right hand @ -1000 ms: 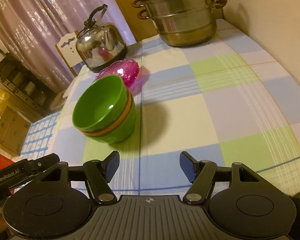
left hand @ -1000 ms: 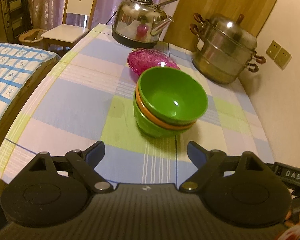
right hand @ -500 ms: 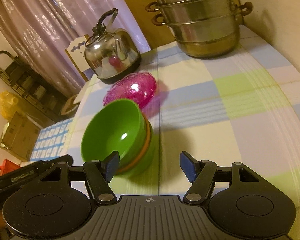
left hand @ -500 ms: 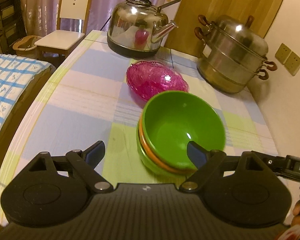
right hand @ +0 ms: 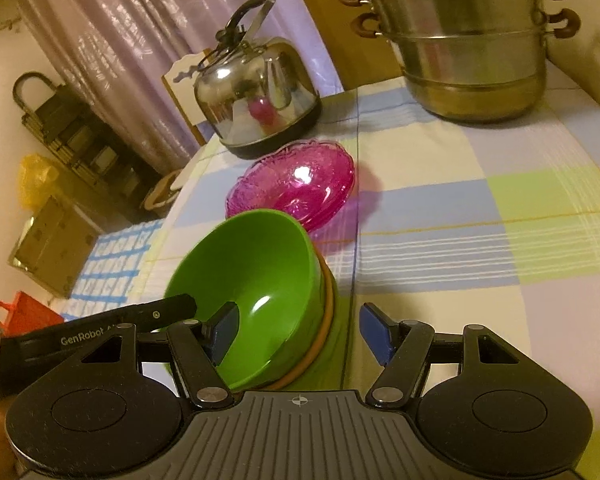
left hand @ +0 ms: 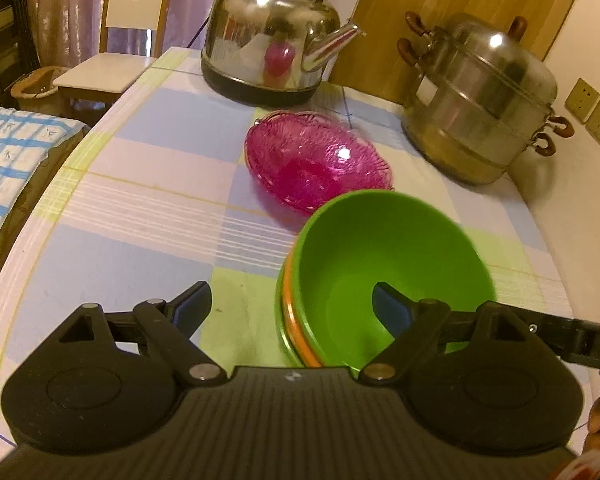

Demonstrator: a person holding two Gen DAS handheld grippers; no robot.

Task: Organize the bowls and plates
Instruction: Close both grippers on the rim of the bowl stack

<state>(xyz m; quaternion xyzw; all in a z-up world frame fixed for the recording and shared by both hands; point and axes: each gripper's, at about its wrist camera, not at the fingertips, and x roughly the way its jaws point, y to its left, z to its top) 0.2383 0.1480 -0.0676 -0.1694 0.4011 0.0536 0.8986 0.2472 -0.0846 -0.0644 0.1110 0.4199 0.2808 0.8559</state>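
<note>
A stack of nested bowls, green on top [left hand: 380,256] with an orange one under it, stands on the checked tablecloth. It also shows in the right wrist view [right hand: 260,280]. A pink glass bowl [left hand: 316,168] [right hand: 300,188] lies just behind the stack. My left gripper [left hand: 292,304] is open and straddles the stack's left rim, one finger over the inside, one outside. My right gripper [right hand: 300,328] is open and straddles the right rim the same way.
A steel kettle [left hand: 272,36] [right hand: 256,88] stands at the back of the table, a stacked steel steamer pot [left hand: 480,100] [right hand: 468,40] at the back right by the wall. A chair [left hand: 120,40] stands past the table's far left corner. The table edge [left hand: 32,216] runs along the left.
Both grippers have moved forward and closed in on the bowl stack from either side. Their fingers now straddle its rim. The bowls have not moved.
</note>
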